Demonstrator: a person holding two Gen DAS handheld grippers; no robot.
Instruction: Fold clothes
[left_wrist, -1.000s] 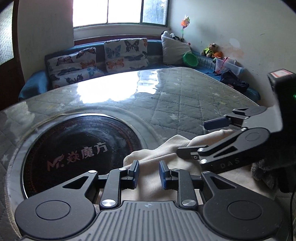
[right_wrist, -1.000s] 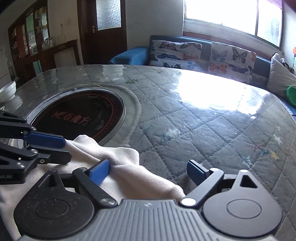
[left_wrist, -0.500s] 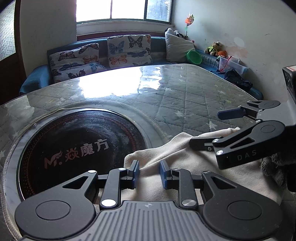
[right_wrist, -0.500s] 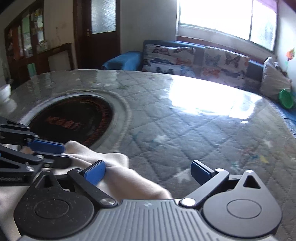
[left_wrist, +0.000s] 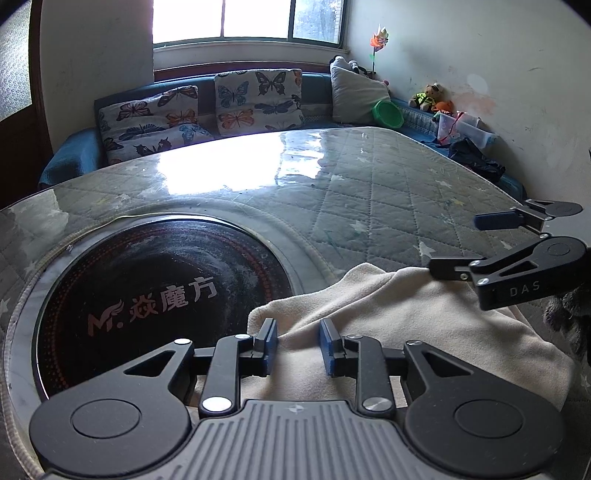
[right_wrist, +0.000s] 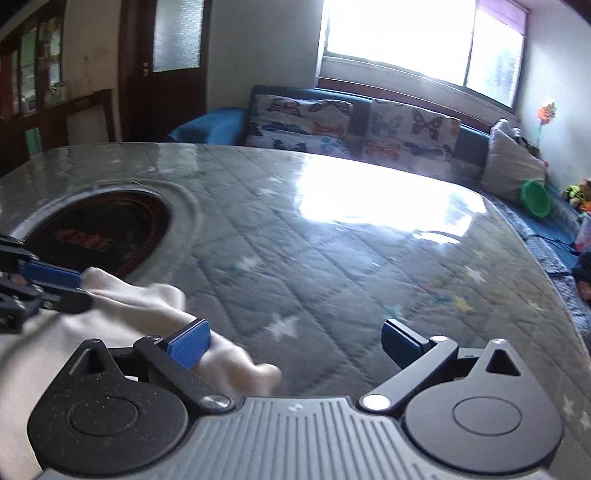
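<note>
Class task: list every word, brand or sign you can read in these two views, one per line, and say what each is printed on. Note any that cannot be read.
"M. 焱魔方", with a winged M logo: on the black round cooktop set into the table.
"DAS": on the side of the right gripper, seen in the left wrist view.
Red print on the cooktop in the right wrist view: too blurred to read.

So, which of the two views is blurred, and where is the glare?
Right wrist view: motion blur on the cream cloth and the dark round panel. Left wrist view: sharp. Both: window glare whitens the glossy table; fisheye bends its edges.
</note>
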